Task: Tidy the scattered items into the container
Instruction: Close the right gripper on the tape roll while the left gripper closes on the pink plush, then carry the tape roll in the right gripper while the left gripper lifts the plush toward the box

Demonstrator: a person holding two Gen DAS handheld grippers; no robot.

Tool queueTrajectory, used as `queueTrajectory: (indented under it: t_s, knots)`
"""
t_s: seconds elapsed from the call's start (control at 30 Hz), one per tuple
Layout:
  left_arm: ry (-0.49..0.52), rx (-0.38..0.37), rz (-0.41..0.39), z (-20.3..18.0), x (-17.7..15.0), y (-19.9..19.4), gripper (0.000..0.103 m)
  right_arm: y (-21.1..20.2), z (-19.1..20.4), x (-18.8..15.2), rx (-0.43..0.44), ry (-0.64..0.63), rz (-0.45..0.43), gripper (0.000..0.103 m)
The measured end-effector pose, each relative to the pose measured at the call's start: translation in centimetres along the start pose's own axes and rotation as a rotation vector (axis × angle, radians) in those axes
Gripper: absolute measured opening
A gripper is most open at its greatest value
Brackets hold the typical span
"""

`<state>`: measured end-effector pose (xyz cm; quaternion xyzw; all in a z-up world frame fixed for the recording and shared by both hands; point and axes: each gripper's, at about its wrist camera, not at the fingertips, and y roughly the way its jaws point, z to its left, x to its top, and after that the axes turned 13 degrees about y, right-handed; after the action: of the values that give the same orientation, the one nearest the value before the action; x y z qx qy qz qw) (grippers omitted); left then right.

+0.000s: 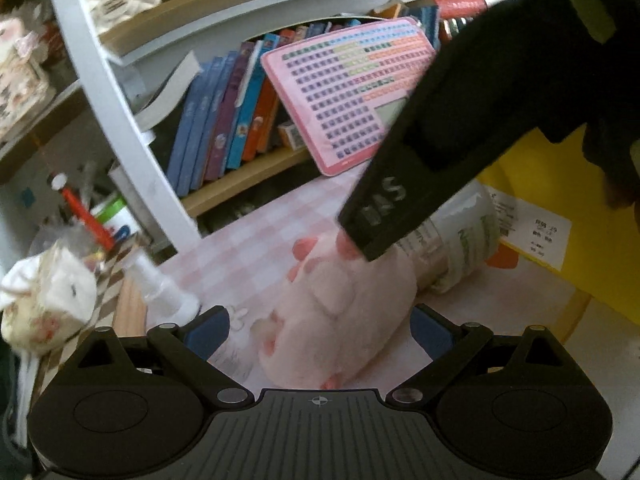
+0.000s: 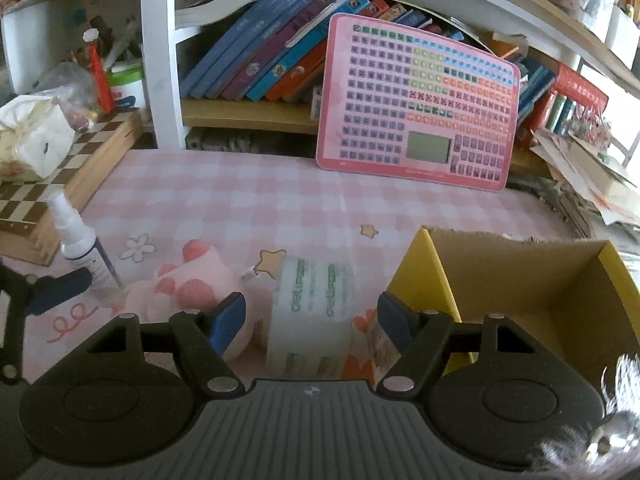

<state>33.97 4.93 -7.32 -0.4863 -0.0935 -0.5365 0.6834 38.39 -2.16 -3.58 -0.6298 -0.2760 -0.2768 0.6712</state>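
Note:
A pink plush toy [image 1: 340, 312] lies on the pink checked tablecloth [image 1: 256, 240], between the open jaws of my left gripper [image 1: 320, 330]. It also shows in the right wrist view [image 2: 192, 284]. A white tape roll with green print [image 2: 312, 312] lies beside it, between the open jaws of my right gripper [image 2: 312, 320], and shows in the left wrist view [image 1: 456, 248]. A white spray bottle [image 2: 82, 244] stands left of the plush, also in the left wrist view [image 1: 164, 288]. The yellow cardboard box [image 2: 520, 280] sits open at the right. The right gripper's black body [image 1: 420, 168] reaches over the plush.
A pink keyboard toy [image 2: 416, 104] leans against a shelf of books [image 2: 272, 48]. A chessboard box [image 2: 60, 184] with a tissue pack [image 2: 32, 136] stands at the left. Stacked papers [image 2: 580, 168] lie at the right. My left gripper's blue fingertip [image 2: 60, 290] shows at the left edge.

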Motion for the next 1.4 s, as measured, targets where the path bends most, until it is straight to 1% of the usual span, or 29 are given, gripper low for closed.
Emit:
queueTrajectory:
  t_s: [0.13,0.2,0.33,0.4,0.43,0.47,0.57,0.63,0.73,0.83,0.97,1.1,1.17,1.2,1.23,1.3,1.33,1.4]
  knots:
    - [-0.009,-0.007,-0.006,-0.2,0.2,0.8,0.095,0.5,0.2,0.5,-0.005,-0.023,0.0,0.067]
    - [0.002,-0.011,-0.007,-0.3,0.2,1.0,0.095,0.7,0.5,0.7,-0.005,-0.056,0.001,0.066]
    - [0.039,-0.011,-0.005,-0.8,0.1,1.3,0.089,1.0,0.9,0.5,0.007,-0.129,0.013,0.064]
    - [0.047,-0.012,0.008,-0.9,0.0,1.5,0.081,1.1,1.0,0.2,-0.001,-0.164,0.011,0.062]
    - [0.048,-0.007,0.014,-0.9,-0.2,1.5,0.079,1.1,1.1,0.1,-0.006,-0.179,0.003,0.056]
    - [0.047,-0.001,0.017,-0.9,-0.3,1.5,0.075,1.0,1.1,0.0,-0.009,-0.198,-0.008,0.047]
    - [0.039,0.01,0.026,-0.6,-0.6,1.1,0.067,1.0,0.9,0.0,0.018,-0.218,-0.014,0.043]
    - [0.023,0.008,0.031,-0.4,-0.7,0.5,0.064,0.7,0.7,0.2,0.055,-0.207,-0.006,0.042]
    - [-0.027,-0.017,0.039,-0.1,-1.4,-1.1,0.062,-0.1,0.2,0.1,0.123,-0.179,0.022,0.042]
    - [-0.095,-0.043,0.051,0.3,-2.6,-3.2,0.061,-1.1,0.2,-0.4,0.167,-0.183,0.042,0.042]
    - [-0.205,-0.046,0.091,0.7,-4.4,-6.0,0.061,-2.2,0.4,-1.1,0.201,-0.216,0.06,0.042]
    - [-0.377,-0.041,0.135,1.9,-6.4,-8.4,0.061,-2.6,0.6,-1.7,0.193,-0.249,0.057,0.042]
    - [-0.443,-0.043,0.151,2.3,-7.3,-9.6,0.061,-2.7,0.7,-1.8,0.185,-0.263,0.056,0.043]
    - [-0.465,-0.043,0.157,2.4,-7.6,-10.1,0.061,-2.6,0.7,-1.9,0.184,-0.266,0.065,0.045]
    - [-0.478,-0.042,0.16,2.4,-7.9,-10.5,0.061,-2.4,0.8,-2.1,0.178,-0.265,0.079,0.049]
    - [-0.487,-0.034,0.166,2.4,-8.2,-11.3,0.061,-1.9,0.9,-2.5,0.156,-0.268,0.09,0.044]
    - [-0.487,-0.031,0.169,2.4,-8.3,-11.4,0.061,-1.9,0.8,-2.6,0.163,-0.263,0.087,0.041]
    - [-0.489,-0.023,0.17,2.2,-8.6,-12.2,0.061,-1.9,0.7,-2.7,0.17,-0.252,0.078,0.041]
